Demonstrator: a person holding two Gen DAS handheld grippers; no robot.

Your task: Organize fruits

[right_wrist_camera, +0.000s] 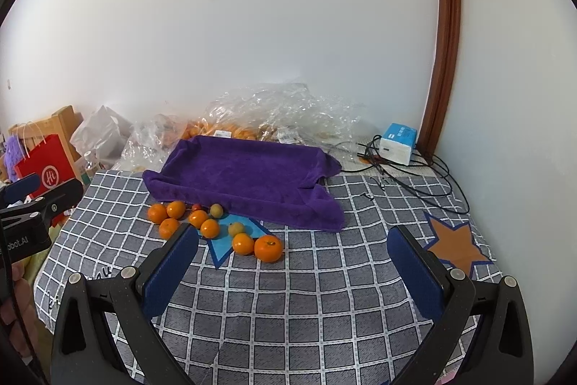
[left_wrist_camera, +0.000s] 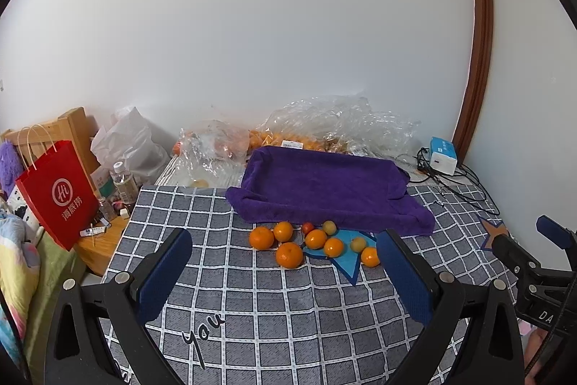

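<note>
Several oranges (left_wrist_camera: 289,254) (right_wrist_camera: 268,248), two small yellow-green fruits (left_wrist_camera: 329,227) (right_wrist_camera: 216,210) and one small red fruit (left_wrist_camera: 307,227) (right_wrist_camera: 196,207) lie in a cluster on the checked cloth, just in front of a tray draped with a purple towel (left_wrist_camera: 324,186) (right_wrist_camera: 245,175). My left gripper (left_wrist_camera: 285,266) is open and empty, hovering in front of the cluster. My right gripper (right_wrist_camera: 294,262) is open and empty, to the right of and nearer than the fruits. Each gripper shows at the edge of the other's view.
Clear plastic bags with more oranges (left_wrist_camera: 324,132) (right_wrist_camera: 252,121) lie behind the tray by the wall. A blue-white box (left_wrist_camera: 443,156) (right_wrist_camera: 396,143) and black cables (right_wrist_camera: 414,175) sit at back right. A red paper bag (left_wrist_camera: 56,193), bottles and clutter stand off the left edge.
</note>
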